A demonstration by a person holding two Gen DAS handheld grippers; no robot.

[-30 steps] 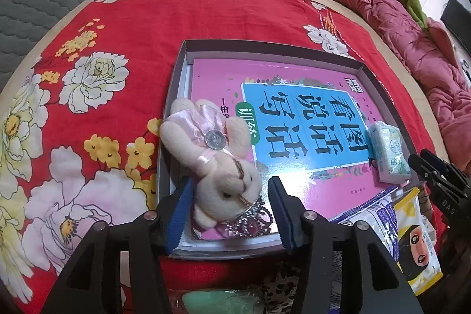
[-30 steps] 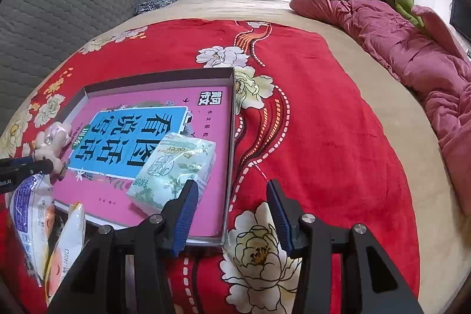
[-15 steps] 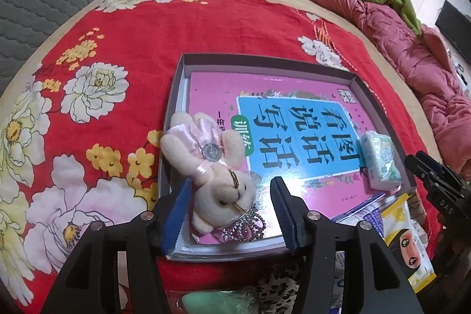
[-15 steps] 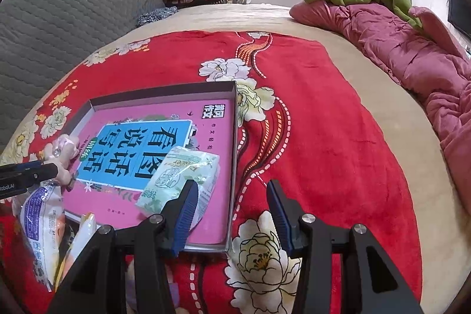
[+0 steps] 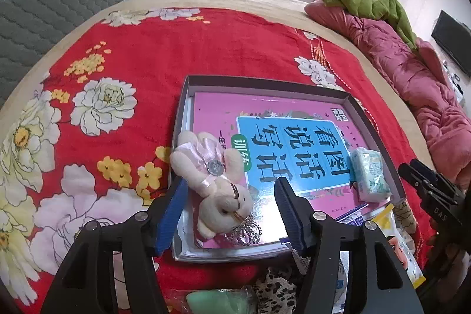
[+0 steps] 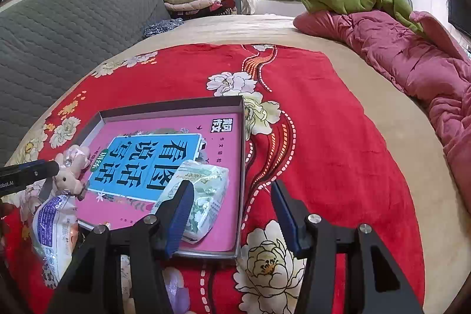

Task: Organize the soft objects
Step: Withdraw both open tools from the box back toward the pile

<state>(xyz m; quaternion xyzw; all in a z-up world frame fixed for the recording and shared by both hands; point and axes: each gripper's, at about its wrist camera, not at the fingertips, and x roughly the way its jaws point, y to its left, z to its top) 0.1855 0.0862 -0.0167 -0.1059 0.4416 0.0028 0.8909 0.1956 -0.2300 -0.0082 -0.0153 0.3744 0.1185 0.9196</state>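
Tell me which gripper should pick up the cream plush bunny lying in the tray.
Left. The left gripper is open with the cream plush bunny already between its fingers; its jaws have just been opening. The right gripper sits by the green tissue pack.

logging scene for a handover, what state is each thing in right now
cream plush bunny with pink bow: lying on book, released
pale green tissue pack: lying in box corner, released
shallow grey cardboard box: open, lidless
pink and blue book: closed, flat in box
left gripper: open, just widened
right gripper: open, just widened
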